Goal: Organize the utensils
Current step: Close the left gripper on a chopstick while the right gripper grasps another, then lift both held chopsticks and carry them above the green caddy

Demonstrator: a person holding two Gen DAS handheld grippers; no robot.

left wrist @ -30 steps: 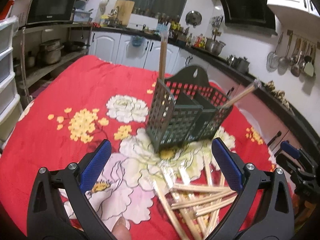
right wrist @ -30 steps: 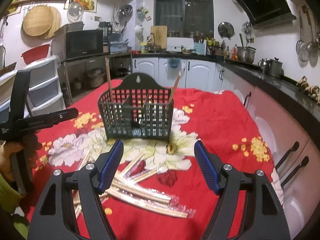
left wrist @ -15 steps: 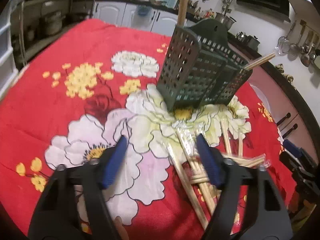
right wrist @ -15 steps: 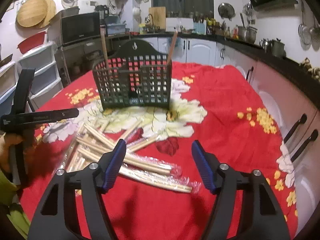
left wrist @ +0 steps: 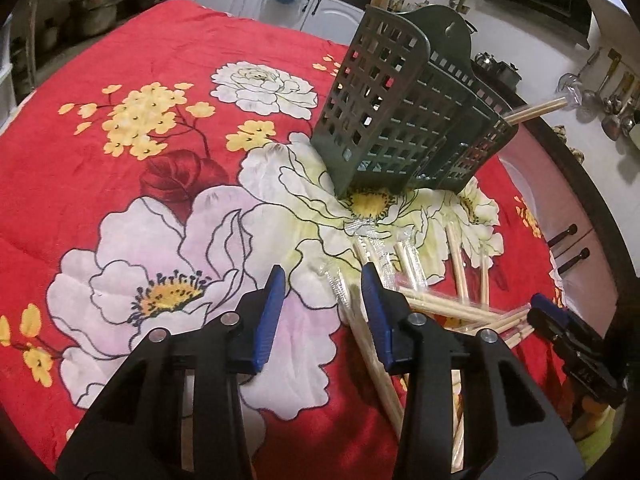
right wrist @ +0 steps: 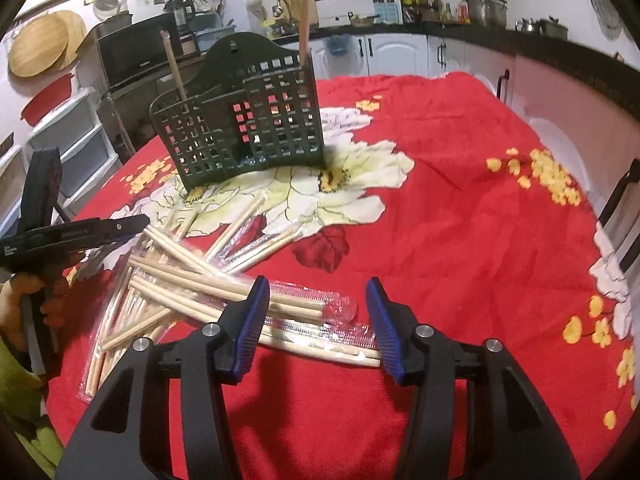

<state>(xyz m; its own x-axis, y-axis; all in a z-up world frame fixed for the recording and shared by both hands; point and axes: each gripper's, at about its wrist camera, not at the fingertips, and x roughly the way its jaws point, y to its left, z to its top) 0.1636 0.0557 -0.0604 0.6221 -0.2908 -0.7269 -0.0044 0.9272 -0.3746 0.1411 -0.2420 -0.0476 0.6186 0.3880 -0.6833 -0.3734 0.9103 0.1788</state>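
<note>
Your left gripper [left wrist: 322, 280] tilts down over the red cloth [left wrist: 100, 184], jaws closing on nothing yet; wrapped chopsticks [left wrist: 460, 308] lie just right of its right finger. Your right gripper [right wrist: 316, 312] also angles down, jaws closing, unclenched, with the wrapped ends of two pairs between the pads, contact unclear. The rest of the pile fans out leftward, partly hidden behind your fingers. Beyond stands the green caddy [right wrist: 248, 128], one pair upright at each end. Your hand [right wrist: 16, 312] is cut off at the edge.
</note>
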